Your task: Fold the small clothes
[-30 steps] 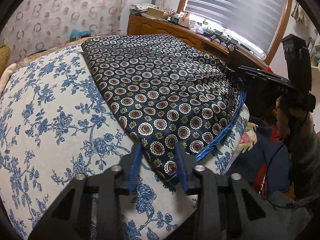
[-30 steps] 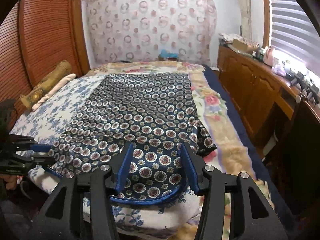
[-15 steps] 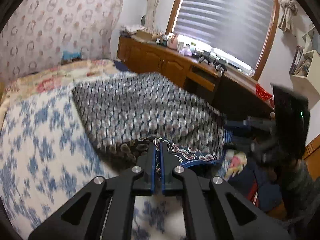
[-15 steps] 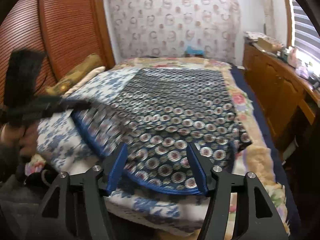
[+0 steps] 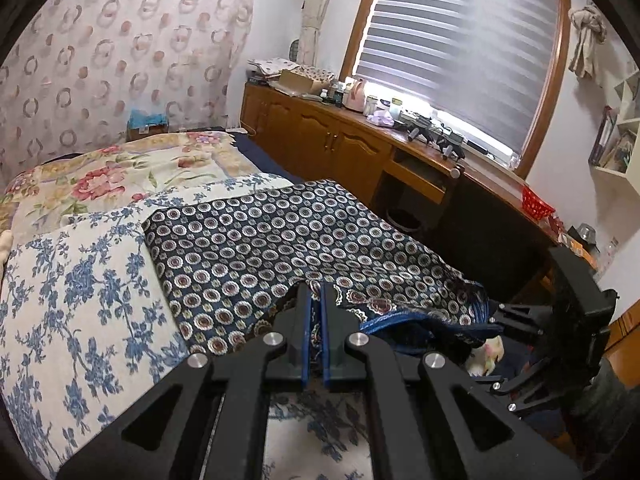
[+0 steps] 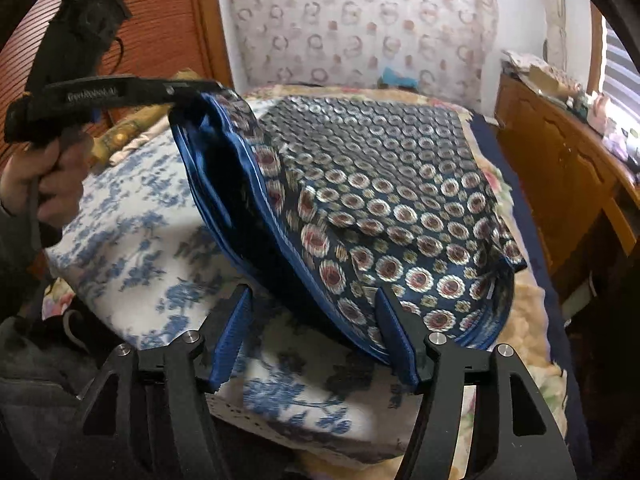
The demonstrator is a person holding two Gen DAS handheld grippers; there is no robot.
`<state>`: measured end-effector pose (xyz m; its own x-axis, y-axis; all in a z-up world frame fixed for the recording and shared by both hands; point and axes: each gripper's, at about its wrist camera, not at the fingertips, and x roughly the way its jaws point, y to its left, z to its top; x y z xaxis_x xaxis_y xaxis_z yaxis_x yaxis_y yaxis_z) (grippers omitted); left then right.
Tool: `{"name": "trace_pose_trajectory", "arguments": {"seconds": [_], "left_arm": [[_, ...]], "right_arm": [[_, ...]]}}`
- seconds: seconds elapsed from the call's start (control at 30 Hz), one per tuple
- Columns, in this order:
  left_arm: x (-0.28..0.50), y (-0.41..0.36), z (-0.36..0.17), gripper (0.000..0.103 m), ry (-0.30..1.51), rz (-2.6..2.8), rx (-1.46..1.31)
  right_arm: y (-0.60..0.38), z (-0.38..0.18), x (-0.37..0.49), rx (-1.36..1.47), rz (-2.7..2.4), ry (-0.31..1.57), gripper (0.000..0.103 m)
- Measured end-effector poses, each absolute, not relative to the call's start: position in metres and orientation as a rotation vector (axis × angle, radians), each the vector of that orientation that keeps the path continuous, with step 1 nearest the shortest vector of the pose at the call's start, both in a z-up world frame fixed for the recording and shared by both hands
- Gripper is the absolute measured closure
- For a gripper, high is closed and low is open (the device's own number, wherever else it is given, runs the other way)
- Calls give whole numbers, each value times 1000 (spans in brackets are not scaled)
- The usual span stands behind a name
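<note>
A dark navy garment with round medallion print and blue hem lies spread on the bed. My left gripper is shut on its near corner and holds that corner lifted; in the right wrist view the left gripper is up at the left with the blue hem hanging from it. The garment slopes from there down to the bed. My right gripper is open, its fingers either side of the garment's blue lower hem, not clamped. It also shows at the right of the left wrist view.
The bed has a blue floral white cover and a pink floral blanket behind. A wooden cabinet with clutter runs along the right under the window. A wooden slatted door stands at the left.
My left gripper closed on the garment's corner and lifted it up and away from the bed edge. My right gripper stayed open and moved closer to the hem.
</note>
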<state>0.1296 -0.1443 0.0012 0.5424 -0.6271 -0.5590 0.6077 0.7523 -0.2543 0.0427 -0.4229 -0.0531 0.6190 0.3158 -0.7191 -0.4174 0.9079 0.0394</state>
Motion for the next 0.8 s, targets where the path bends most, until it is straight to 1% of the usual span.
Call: {"name": "trace_pose_trajectory", "arguments": {"seconds": [0.2, 0.23, 0.27, 0.33, 0.37, 0.4, 0.43, 0.53, 0.73, 0.8], "left_arm": [[140, -140, 0, 103, 679, -728, -59], [140, -138, 1, 103, 678, -728, -63], [141, -136, 1, 103, 677, -729, -67], [141, -131, 2, 103, 674, -727, -75], [141, -129, 2, 103, 671, -726, -77], [141, -126, 3, 103, 668, -723, -77], [141, -125, 4, 103, 666, -719, -78], [147, -117, 6, 102, 667, -720, -93], [180, -105, 9, 102, 688, -692, -99], [188, -103, 10, 100, 689, -676, -87]], "right_arm": [[-431, -61, 53, -178, 372, 823, 38], [-434, -61, 58, -178, 358, 830, 41], [-436, -61, 62, -172, 349, 832, 47], [-440, -59, 68, -167, 333, 827, 71], [-442, -57, 71, -167, 335, 821, 78], [-443, -55, 74, -161, 343, 813, 89], [-444, -51, 78, -146, 356, 803, 95], [-446, -38, 89, -93, 372, 763, 99], [-445, -7, 131, -71, 361, 674, 100], [-442, 2, 150, -89, 359, 648, 100]]}}
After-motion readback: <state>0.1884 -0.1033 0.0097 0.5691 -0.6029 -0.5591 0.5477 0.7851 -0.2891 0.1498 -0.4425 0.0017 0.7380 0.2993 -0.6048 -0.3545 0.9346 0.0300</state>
